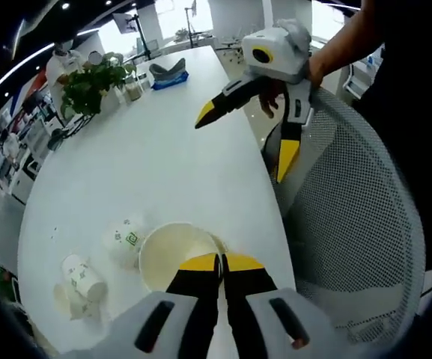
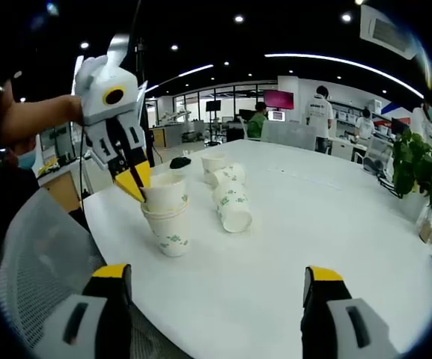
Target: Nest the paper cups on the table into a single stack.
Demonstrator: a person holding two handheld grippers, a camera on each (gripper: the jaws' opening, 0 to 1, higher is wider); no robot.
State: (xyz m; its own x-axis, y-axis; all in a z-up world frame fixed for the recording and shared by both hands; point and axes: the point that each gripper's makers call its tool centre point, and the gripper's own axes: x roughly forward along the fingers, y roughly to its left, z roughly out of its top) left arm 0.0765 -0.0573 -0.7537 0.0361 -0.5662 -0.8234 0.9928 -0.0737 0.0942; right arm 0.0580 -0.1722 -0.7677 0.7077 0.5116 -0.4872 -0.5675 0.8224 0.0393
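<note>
In the left gripper view we see the left gripper (image 1: 221,262) with its fingers clenched on the rim of the top cup (image 1: 175,253); the right gripper view shows the same grasp, the left gripper (image 2: 135,179) pinching the near wall of the top cup (image 2: 166,191). The top cup sits nested in the stack (image 2: 168,224), which stands upright on the white counter (image 2: 313,232), mouth up, long axis vertical; we cannot count the cups in it.

The right gripper (image 2: 216,292) has its fingers released, spread wide apart with nothing between them; in the left gripper view we see the right gripper (image 1: 247,134) held in a hand (image 1: 298,71) above the counter edge.

Beyond the stack, a tipped cup (image 2: 233,206) lies on its side, long axis running toward the camera, mouth nearest; two more cups (image 2: 220,170) sit behind it, touching or overlapping. The cups carry green printing, too small to read.

A mesh chair (image 1: 358,217) stands beside the counter; a potted plant (image 1: 88,84) sits at the counter's far end.
</note>
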